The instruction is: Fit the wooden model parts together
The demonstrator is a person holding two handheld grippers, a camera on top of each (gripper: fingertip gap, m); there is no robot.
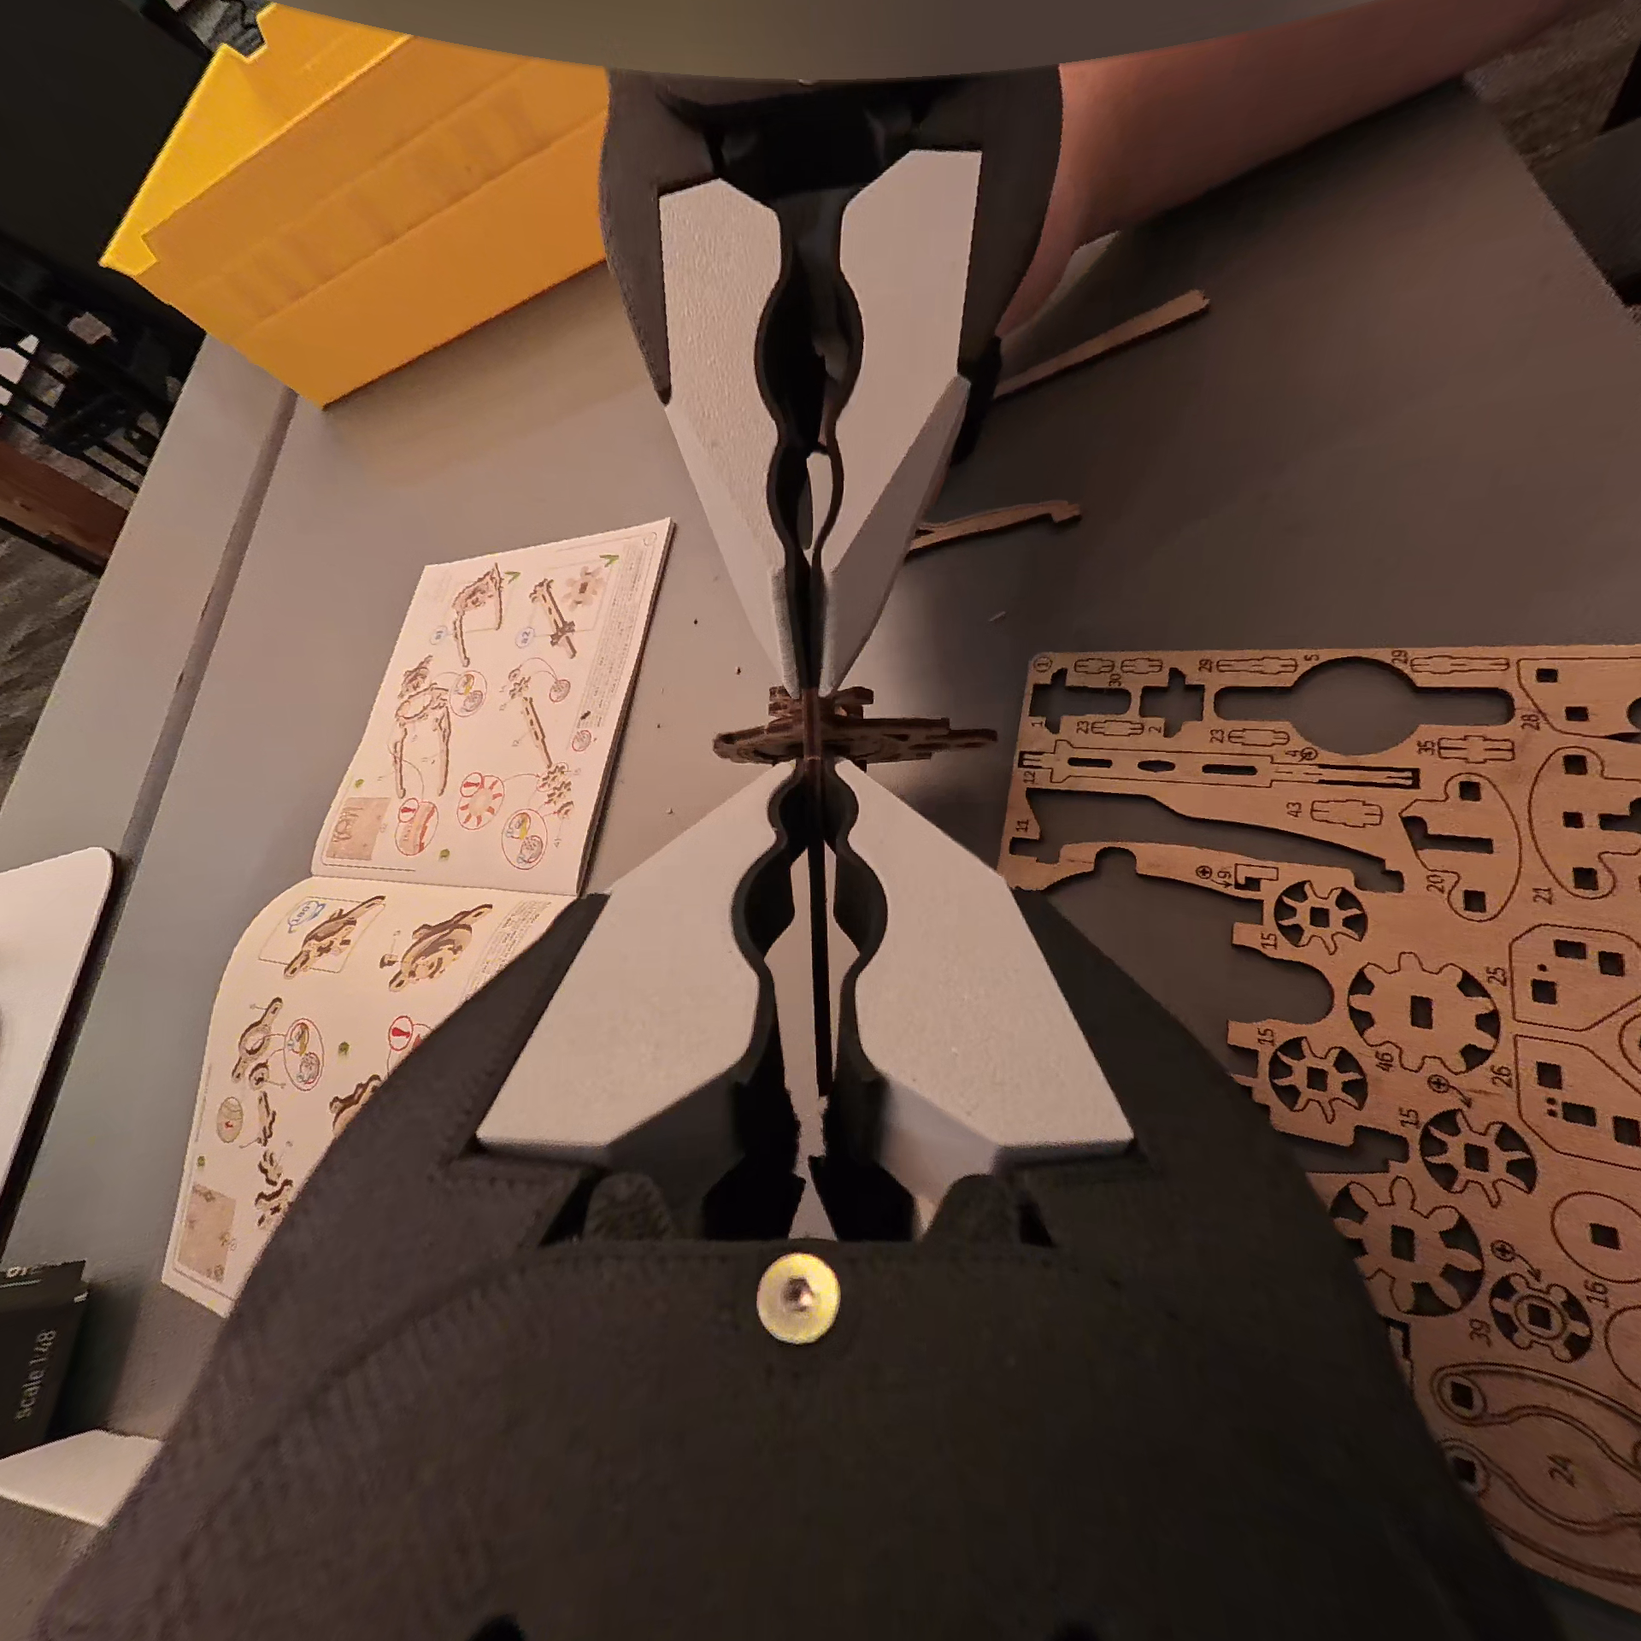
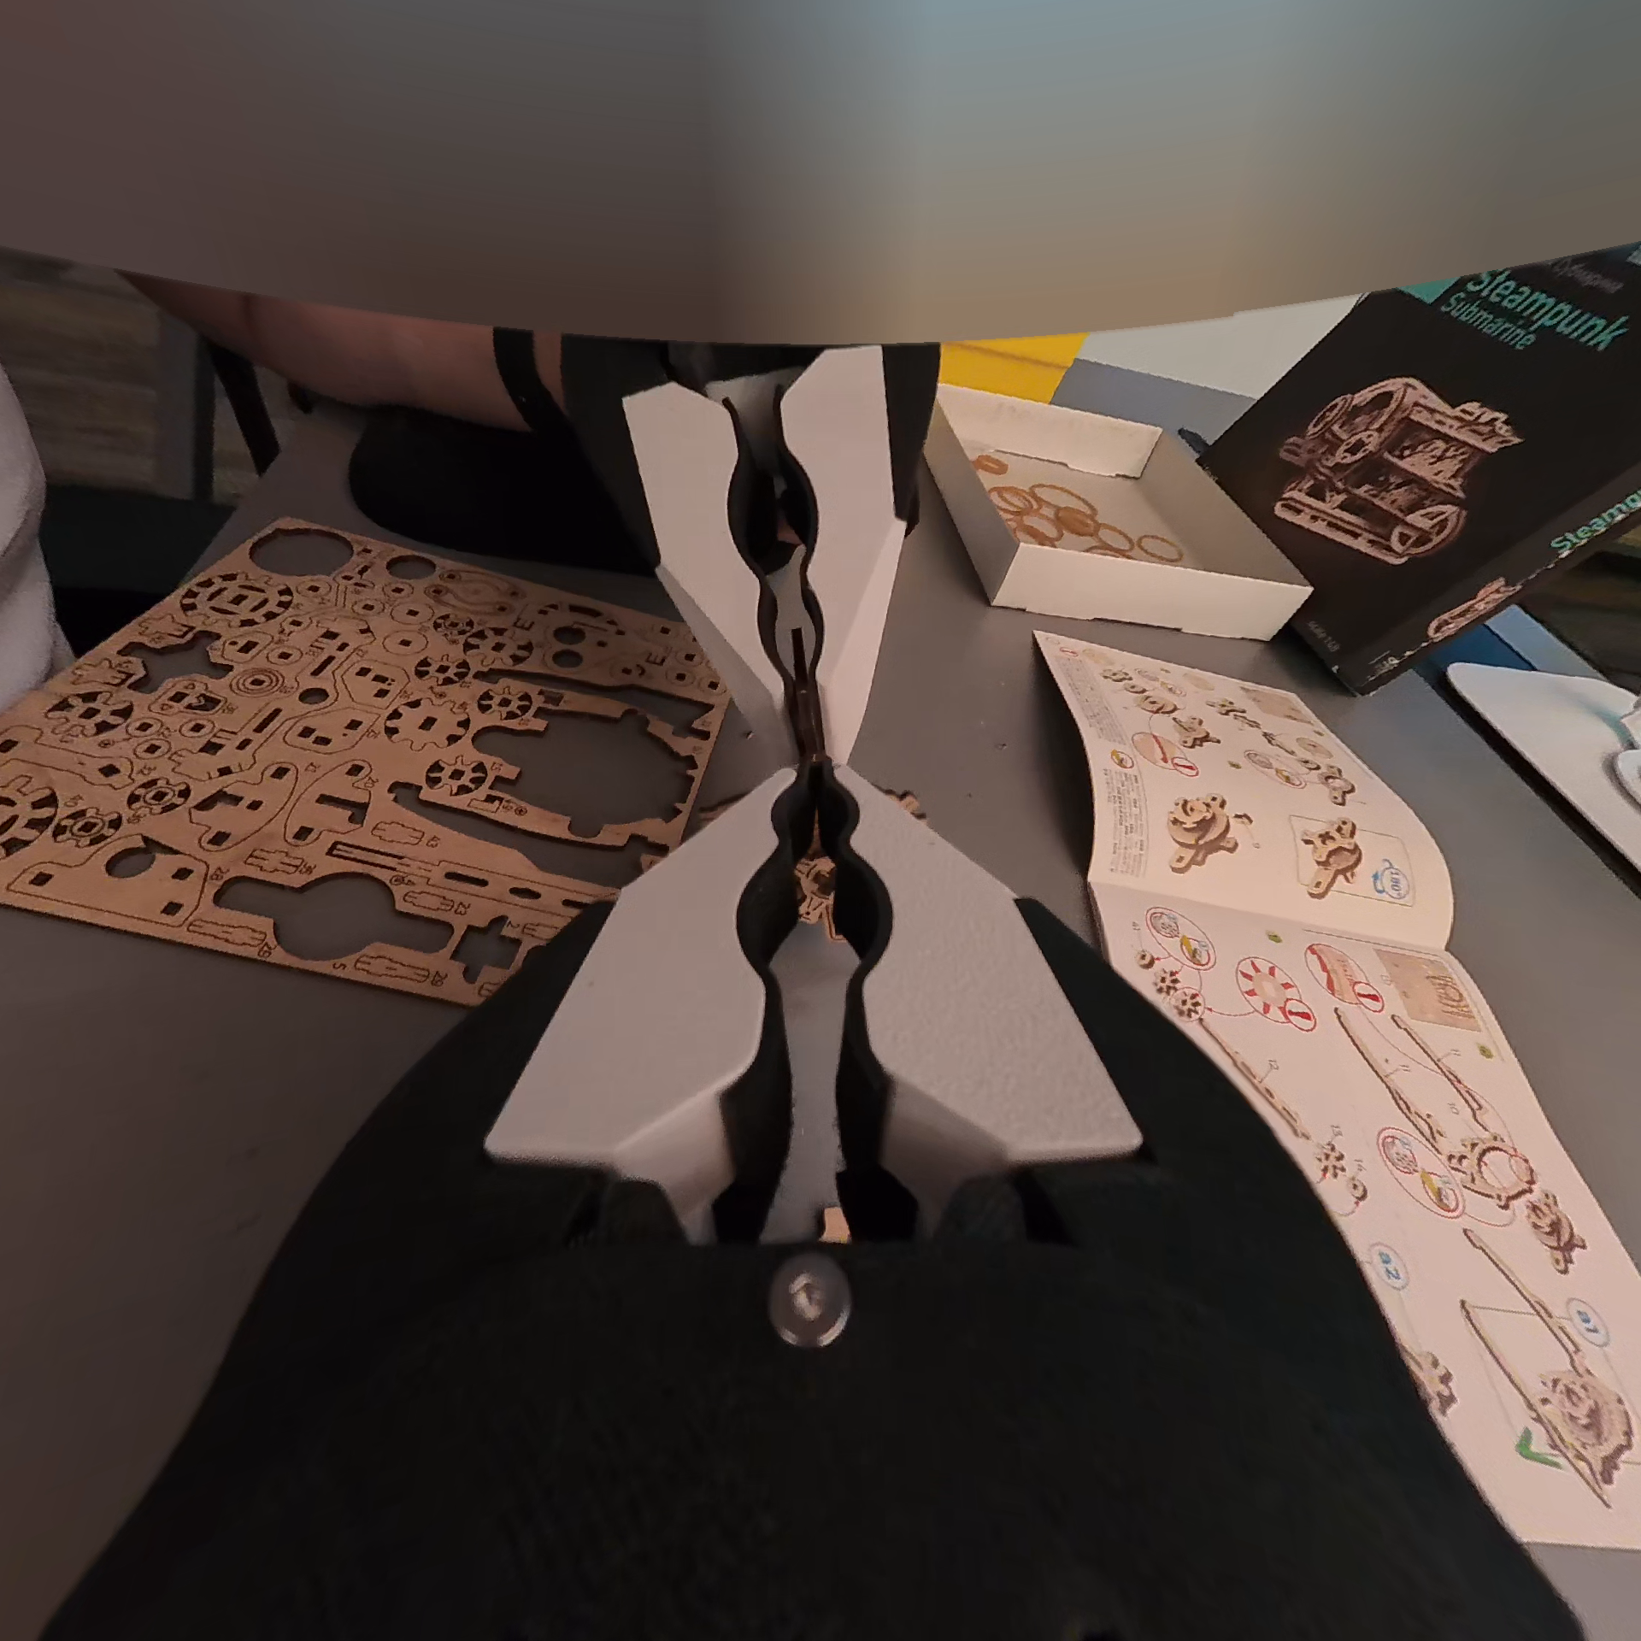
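A small dark wooden assembly (image 1: 897,741) hangs above the grey table (image 1: 1243,488), pinched from two sides. My left gripper (image 1: 808,774) is shut; a thin flat wooden part (image 1: 819,977) runs edge-on between its fingers into the assembly. My right gripper (image 1: 806,684) comes from the opposite side, shut on the assembly's far edge, tip to tip with the left. In the right wrist view my right gripper (image 2: 812,774) is shut, the left gripper (image 2: 804,733) faces it, and bits of the assembly (image 2: 812,879) show behind the fingers.
A laser-cut wooden parts sheet (image 1: 1332,888) lies right of the grippers, also in the right wrist view (image 2: 355,755). An open instruction booklet (image 1: 497,710) lies left. A yellow bin (image 1: 373,222), loose wooden strips (image 1: 1110,342), a white tray of rings (image 2: 1110,533) and a dark box (image 2: 1438,462) stand around. Both grippers' tips are close together, under 4 cm apart.
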